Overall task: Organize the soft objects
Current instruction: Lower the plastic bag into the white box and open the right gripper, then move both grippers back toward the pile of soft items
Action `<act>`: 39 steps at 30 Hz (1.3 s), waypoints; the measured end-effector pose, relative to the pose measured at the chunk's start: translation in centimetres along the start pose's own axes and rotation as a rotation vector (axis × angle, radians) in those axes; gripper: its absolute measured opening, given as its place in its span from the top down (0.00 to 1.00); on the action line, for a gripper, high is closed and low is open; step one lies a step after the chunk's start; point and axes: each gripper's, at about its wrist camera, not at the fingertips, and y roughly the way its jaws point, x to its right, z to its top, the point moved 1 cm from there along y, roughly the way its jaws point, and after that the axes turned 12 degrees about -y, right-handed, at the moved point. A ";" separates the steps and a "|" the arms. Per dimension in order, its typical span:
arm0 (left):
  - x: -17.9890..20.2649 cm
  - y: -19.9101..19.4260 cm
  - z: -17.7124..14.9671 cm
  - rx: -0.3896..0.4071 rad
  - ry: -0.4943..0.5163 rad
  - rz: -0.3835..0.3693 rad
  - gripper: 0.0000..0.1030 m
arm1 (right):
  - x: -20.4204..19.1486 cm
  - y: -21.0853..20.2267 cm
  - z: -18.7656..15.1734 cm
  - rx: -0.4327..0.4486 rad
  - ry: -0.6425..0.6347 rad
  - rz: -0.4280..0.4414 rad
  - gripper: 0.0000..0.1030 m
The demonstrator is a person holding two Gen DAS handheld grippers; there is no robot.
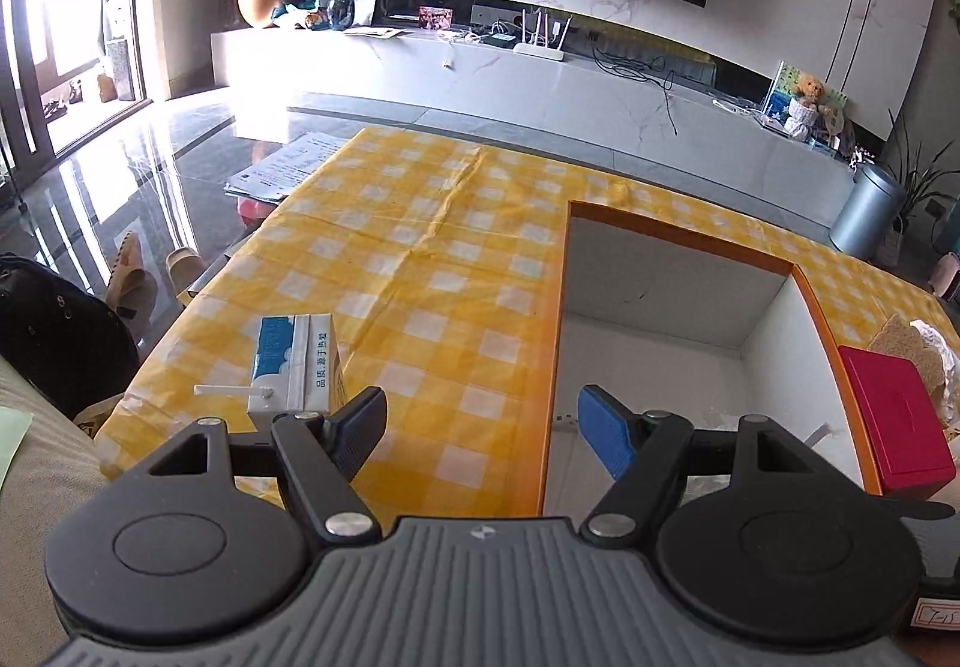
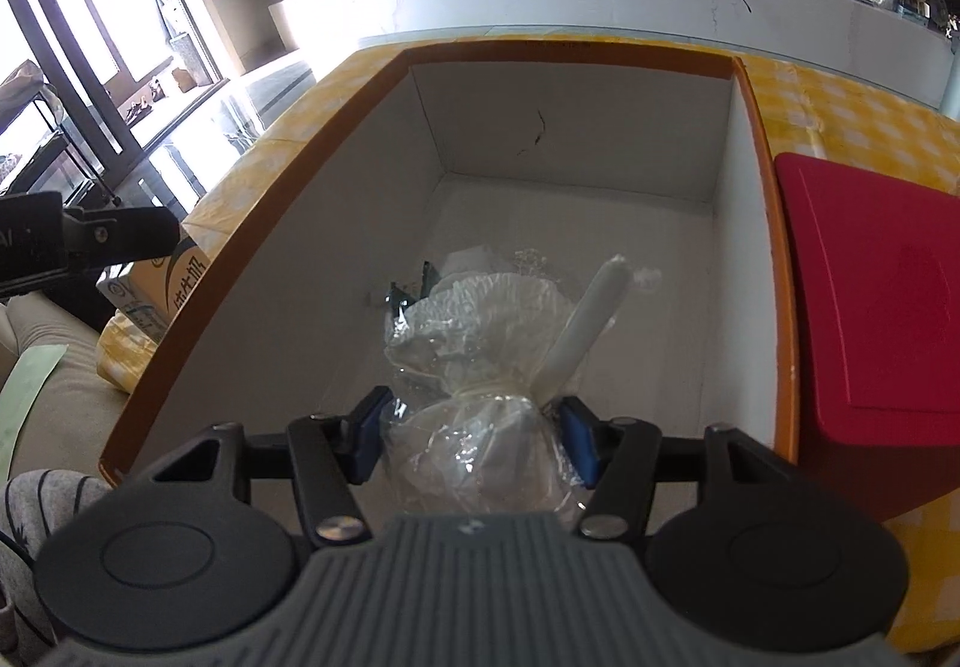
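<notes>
Nearest the right wrist lens: right gripper (image 2: 474, 442) partly closed, blue pads pressing both flanks of a clear crinkled plastic bag, tied at the neck with a pale band (image 2: 474, 427). Bag held low inside the orange-rimmed white cardboard box (image 2: 729, 187), its bunched upper half trailing toward the floor of the box. Beside it, a white cylindrical stick-like item (image 2: 591, 325) leaning up; whether inside the bag, cannot tell.

Left wrist view: left gripper (image 1: 480, 433) spread wide, nothing between the fingers, hovering over the yellow-and-white checked tablecloth (image 1: 420, 247) at the box's left wall. Just left, a blue-and-white milk carton with white straw (image 1: 300, 367), upright. Right of the box, a red rectangular lidded container (image 1: 897, 421).

Risks, judged: slick film sliding out of the pads if released high; bag catching on the pads when opening; left fingers clipping the carton and toppling it.
</notes>
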 end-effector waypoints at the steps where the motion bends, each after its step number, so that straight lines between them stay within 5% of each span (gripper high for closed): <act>1: 0.0 -0.1 0.0 0.000 0.000 -0.002 0.17 | 0.0 0.1 0.1 -0.013 0.002 0.017 0.42; 4: 0.2 -0.2 -0.1 0.001 0.009 -0.004 0.17 | -0.4 0.0 0.1 -0.010 -0.008 0.017 0.29; 20: 2.1 -2.4 -0.2 0.067 0.048 -0.015 0.17 | 0.0 -4.7 0.1 0.119 -0.031 0.021 0.17; 27: 4.4 -4.5 -0.6 0.096 0.081 -0.102 0.17 | 1.7 -8.4 0.0 0.214 0.004 0.017 0.16; 39: 12.3 -6.5 -2.2 0.105 0.213 -0.174 0.17 | 10.2 -16.8 -3.4 0.379 0.146 -0.188 0.09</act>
